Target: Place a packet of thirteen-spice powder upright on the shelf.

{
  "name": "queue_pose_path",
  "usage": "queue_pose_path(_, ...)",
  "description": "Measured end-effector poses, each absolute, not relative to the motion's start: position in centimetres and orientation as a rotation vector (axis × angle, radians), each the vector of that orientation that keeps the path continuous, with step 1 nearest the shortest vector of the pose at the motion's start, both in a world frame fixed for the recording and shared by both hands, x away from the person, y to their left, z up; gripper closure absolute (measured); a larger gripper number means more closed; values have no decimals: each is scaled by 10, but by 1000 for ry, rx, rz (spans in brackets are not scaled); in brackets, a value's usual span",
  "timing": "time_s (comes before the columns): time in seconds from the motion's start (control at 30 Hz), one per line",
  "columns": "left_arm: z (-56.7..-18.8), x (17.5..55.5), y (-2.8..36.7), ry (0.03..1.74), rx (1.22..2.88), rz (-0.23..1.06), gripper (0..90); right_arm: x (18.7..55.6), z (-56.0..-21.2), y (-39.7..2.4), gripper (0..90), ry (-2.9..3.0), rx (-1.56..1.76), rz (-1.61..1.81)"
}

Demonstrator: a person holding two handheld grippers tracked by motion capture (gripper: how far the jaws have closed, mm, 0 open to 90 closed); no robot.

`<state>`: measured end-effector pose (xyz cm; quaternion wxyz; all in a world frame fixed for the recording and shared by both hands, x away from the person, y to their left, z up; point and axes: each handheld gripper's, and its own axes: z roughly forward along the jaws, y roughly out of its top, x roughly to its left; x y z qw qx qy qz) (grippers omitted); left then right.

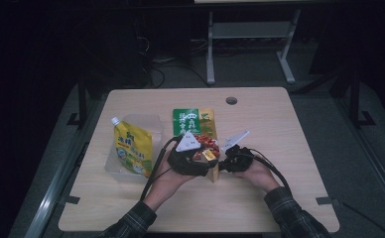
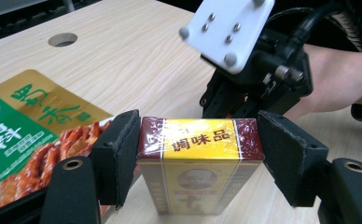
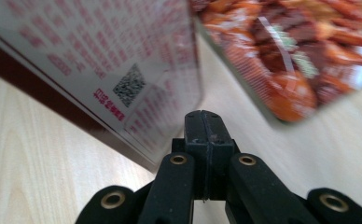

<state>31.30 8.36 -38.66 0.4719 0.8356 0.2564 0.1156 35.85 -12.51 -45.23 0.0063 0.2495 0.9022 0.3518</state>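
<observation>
A yellow and maroon seasoning box stands upright near the middle of the table. My left gripper is shut on it, with one pad pressed on each narrow side near the top. In the high view the box sits between the left gripper and the right gripper. My right gripper is shut with nothing between its pads. Its tip lies close against the box's white printed face, by the QR code; I cannot tell whether it touches. Its white plate rises behind the box.
A green and gold food packet with a crayfish picture lies flat just beyond the box. A yellow spouted pouch leans in a clear plastic tub at the left. A cable hole marks the table's far edge.
</observation>
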Motion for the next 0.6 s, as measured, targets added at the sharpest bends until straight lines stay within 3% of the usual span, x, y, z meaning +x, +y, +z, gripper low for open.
queue_pose_path(0.17,-387,316,81,643,2031,268,313,351,-443,-144,847,2743,861,1134)
queue_pose_path(0.4,-386,314,82,635,2027,258,285,329,-437,-154,635,2712,931,1142)
queue_pose_path(0.6,-383,311,86,635,2018,256,254,312,-433,-161,522,2670,965,1160)
